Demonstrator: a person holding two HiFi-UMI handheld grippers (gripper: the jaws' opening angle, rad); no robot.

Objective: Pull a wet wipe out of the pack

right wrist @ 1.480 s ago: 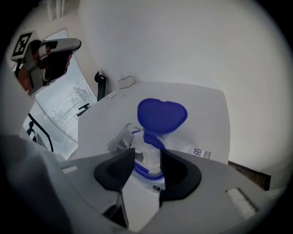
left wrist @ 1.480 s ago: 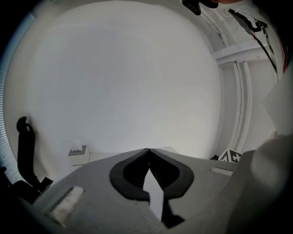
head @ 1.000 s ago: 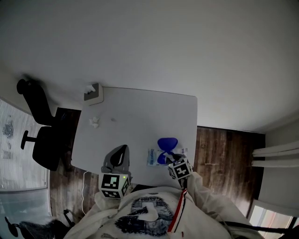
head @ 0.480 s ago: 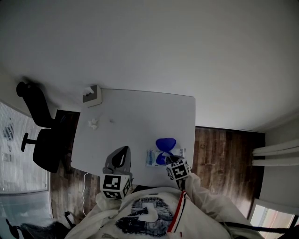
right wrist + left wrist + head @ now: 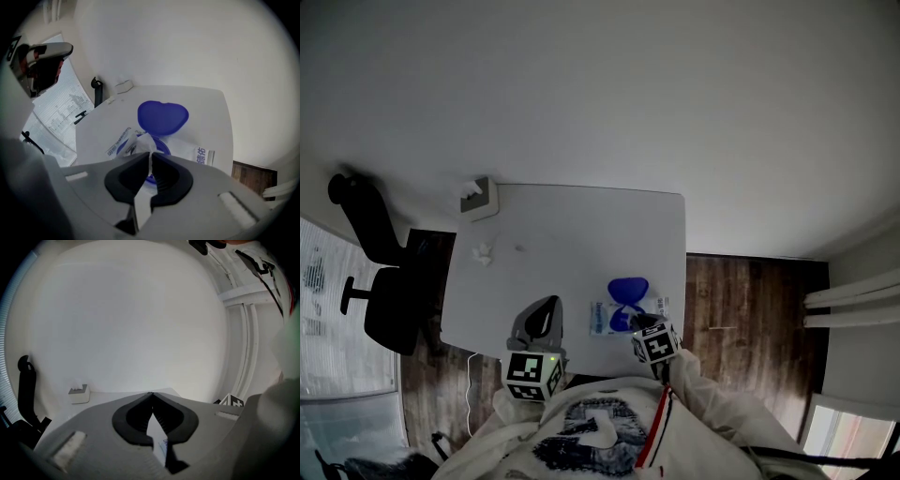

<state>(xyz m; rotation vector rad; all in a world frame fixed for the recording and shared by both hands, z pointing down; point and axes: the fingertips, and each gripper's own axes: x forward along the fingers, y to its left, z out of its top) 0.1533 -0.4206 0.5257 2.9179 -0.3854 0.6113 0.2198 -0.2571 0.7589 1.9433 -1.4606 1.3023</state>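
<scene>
Blue lid (image 5: pixel 162 117): hinged fully back, standing open behind the dispensing hole.

Item 1, pack (image 5: pixel 202 153): lies flat on the white table (image 5: pixel 572 234), near its front edge and to the person's right.

Item 2, wet wipe (image 5: pixel 142 140): a white peak stands up out of the round opening; the rest of the sheet is inside the pack.

Item 3, right gripper (image 5: pixel 150 157): angled down over the opening, jaws closing on the wipe's peak, with white fabric pinched between the tips.

Item 4, left gripper (image 5: pixel 151 397): jaws together at the tips with nothing between them, held over the table edge, apart from the pack and not pressing on it.

Other items: 1 tissue box (image 5: pixel 478 199) at the table's far left corner; 1 dark chair (image 5: pixel 380 300) on the floor beside the table.

Status, judged: lid opened and wipe gripped, or very nearly so. Outstanding: draw the sheet up and clear of the opening. The pack is unsecured, so it may lift with the wipe unless the left gripper holds it down.
</scene>
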